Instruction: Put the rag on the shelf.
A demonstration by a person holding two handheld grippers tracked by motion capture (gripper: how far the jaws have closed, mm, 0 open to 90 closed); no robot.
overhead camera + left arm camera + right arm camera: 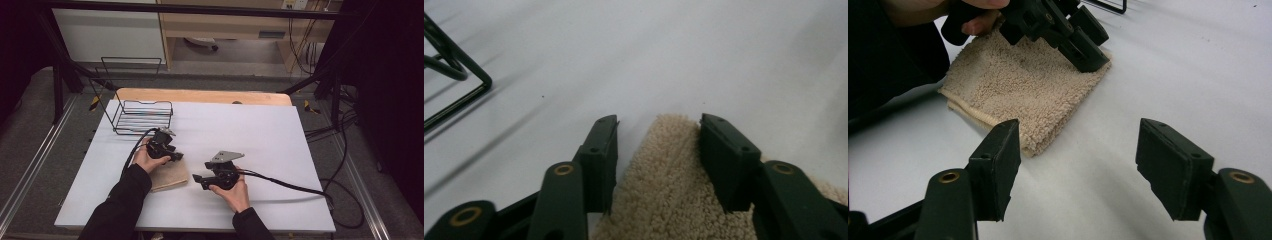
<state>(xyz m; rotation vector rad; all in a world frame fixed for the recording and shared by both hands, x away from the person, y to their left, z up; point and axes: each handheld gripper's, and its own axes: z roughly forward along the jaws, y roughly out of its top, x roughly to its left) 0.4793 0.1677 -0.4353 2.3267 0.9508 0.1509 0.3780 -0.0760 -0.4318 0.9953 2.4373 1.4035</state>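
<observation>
Towel cut off by frame bottom, wire basket at left edge

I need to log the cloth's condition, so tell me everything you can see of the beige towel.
The towel is a small beige terry cloth with a looped, fluffy pile and a flat hemmed edge. It lies folded flat in layers on the white table, near the person's side, left of centre. The left gripper sits over one corner with its jaws open, one on either side of that corner. The right gripper is open too and points at the towel from beside it, with the fold's edge by one jaw.
</observation>
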